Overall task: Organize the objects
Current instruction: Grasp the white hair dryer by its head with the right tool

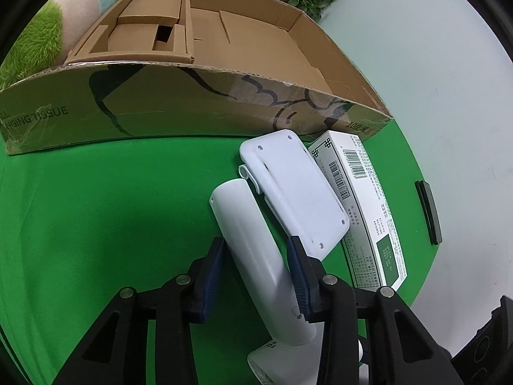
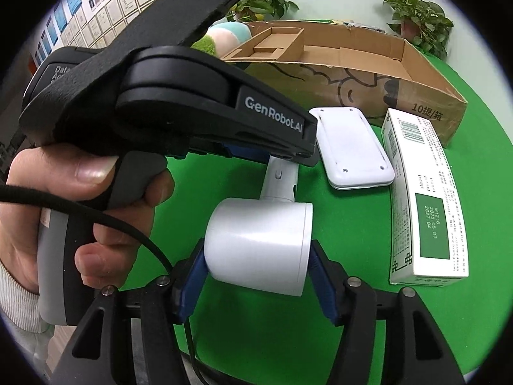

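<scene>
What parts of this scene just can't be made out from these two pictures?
- White hair dryer: in the left wrist view its head runs off the bottom edge; in the right wrist view the left gripper covers much of its handle.
- White box: small print too fine to read in either view.
- Cardboard tray: lettering cut off at the left edge, left wrist view.
- Plush toy: mostly behind the tray.

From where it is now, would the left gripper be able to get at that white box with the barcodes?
Probably not straight away. The left gripper has its jaws around the handle of the white hair dryer, and the flat white device lies between it and the white box. It would need to let go first.
</scene>
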A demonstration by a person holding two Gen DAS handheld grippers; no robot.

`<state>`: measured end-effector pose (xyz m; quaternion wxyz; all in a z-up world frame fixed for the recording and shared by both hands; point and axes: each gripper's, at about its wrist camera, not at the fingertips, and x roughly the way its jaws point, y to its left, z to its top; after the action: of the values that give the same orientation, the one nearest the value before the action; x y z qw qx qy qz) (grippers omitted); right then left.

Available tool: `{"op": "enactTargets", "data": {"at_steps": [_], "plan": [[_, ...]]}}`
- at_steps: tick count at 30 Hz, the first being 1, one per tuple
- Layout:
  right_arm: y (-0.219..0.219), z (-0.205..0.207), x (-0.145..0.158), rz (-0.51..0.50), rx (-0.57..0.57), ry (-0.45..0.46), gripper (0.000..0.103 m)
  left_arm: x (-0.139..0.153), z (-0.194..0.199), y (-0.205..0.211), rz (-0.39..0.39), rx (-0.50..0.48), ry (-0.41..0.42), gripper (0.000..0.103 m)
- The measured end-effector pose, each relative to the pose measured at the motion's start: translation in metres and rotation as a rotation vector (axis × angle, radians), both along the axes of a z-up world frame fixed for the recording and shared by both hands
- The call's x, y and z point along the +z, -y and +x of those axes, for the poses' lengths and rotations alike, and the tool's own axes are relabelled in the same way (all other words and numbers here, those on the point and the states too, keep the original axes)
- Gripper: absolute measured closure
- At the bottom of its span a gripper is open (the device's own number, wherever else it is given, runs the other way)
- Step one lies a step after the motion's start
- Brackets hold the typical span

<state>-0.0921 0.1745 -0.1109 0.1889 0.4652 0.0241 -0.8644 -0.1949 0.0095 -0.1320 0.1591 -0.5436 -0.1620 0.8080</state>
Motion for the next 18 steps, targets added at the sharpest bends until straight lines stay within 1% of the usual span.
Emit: {"op": "enactTargets", "data": {"at_steps": [4,8,11,16,18], "plan": [[0.000,0.004,-0.001,-0.007,-0.009,-0.021,0.043,0.002,0.006,0.003,0.012,0.008,-0.002,0.068],[0.001,0.008,0.000,0.005,0.000,-0.029,0.044,0.014,0.015,0.002,0.012,0.014,-0.037,0.071],[-0.002,0.012,0.001,-0.028,-0.012,-0.032,0.044,0.029,0.024,0.001,-0.021,0.008,-0.076,0.071],[-0.003,0.010,0.013,-0.030,-0.003,-0.086,0.044,0.061,0.032,-0.002,-0.058,0.002,-0.148,0.071],[-0.005,0.009,0.019,-0.036,-0.009,-0.108,0.045,0.074,0.032,-0.004,-0.060,-0.001,-0.174,0.072]]}}
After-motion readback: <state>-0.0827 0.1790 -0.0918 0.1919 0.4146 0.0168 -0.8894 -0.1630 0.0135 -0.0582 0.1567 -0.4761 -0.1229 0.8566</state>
